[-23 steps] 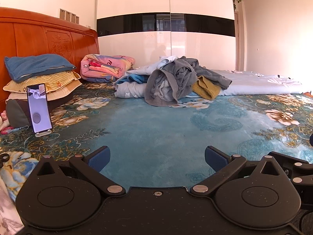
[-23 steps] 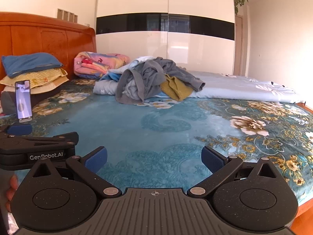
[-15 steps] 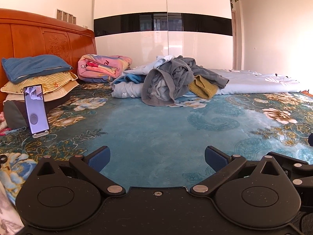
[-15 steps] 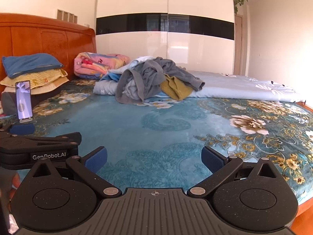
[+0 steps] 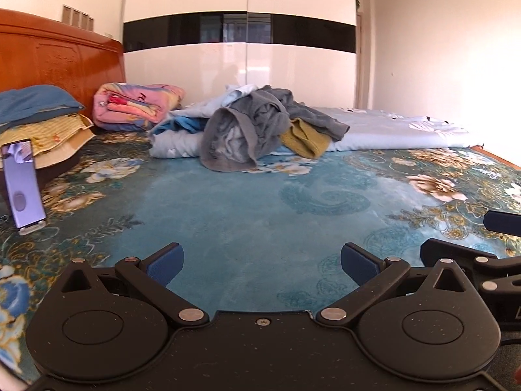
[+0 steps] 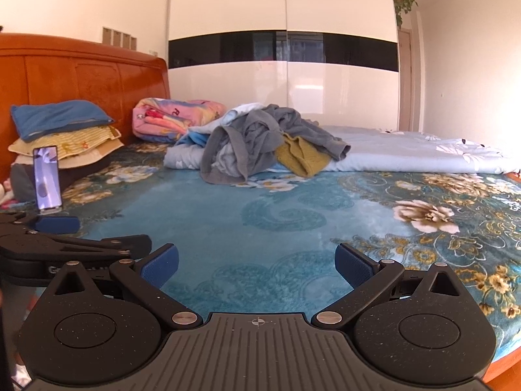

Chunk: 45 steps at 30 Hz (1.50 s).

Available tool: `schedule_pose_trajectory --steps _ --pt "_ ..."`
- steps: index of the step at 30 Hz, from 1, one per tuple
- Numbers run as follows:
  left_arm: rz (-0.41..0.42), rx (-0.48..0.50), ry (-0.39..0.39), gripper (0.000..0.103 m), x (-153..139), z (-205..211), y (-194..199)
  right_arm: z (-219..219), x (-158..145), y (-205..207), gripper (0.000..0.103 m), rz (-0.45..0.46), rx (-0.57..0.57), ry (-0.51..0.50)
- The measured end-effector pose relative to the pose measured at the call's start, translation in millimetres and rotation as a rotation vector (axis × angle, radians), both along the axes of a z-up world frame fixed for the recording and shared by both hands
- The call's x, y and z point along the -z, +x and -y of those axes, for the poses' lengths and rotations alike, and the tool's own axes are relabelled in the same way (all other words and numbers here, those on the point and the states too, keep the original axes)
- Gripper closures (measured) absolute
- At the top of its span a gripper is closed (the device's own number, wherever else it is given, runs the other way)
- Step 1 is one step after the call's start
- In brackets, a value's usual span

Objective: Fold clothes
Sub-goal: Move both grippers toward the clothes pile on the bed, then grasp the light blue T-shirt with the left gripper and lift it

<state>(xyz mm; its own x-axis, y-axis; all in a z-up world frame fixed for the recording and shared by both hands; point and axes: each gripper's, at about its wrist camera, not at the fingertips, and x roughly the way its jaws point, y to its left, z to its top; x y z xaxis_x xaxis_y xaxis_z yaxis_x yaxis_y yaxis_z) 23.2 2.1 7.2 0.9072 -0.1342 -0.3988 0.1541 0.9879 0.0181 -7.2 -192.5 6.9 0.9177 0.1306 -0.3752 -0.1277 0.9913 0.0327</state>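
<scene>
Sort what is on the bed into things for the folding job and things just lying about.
For the job: grey garment; mustard-yellow garment; light blue clothes under them; left gripper and right gripper, both open and empty.

Lying about: phone on its stand; stacked pillows; folded pink quilt; pale blue duvet.

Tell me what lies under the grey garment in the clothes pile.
Under the grey garment a mustard-yellow knit sticks out at its right, and light-blue clothes show at its left. The pile rests partly on a pale folded quilt. Anything deeper is covered.
</scene>
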Motion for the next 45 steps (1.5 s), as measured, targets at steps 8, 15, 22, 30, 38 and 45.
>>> schedule_pose_trajectory --steps 8,15,22,30,38,45 --pt "0.102 -0.063 0.042 0.001 -22 -14 45 40 0 36 0.0 -0.021 0.092 0.1" --pt "0.113 -0.11 -0.134 0.001 -40 -46 120 69 0 98 0.0 -0.157 0.109 0.147" --pt "0.205 -0.143 -0.038 0.001 -78 -29 236 57 15 142 0.0 -0.161 0.02 0.023" --pt "0.232 -0.131 0.141 0.001 -106 28 383 84 29 189 0.0 -0.25 -0.018 0.122" --pt "0.122 -0.156 0.182 0.01 -70 56 479 118 21 230 0.009 -0.227 -0.007 0.127" --pt "0.039 -0.214 0.114 0.066 -56 42 515 137 19 243 0.036 -0.232 0.006 0.128"
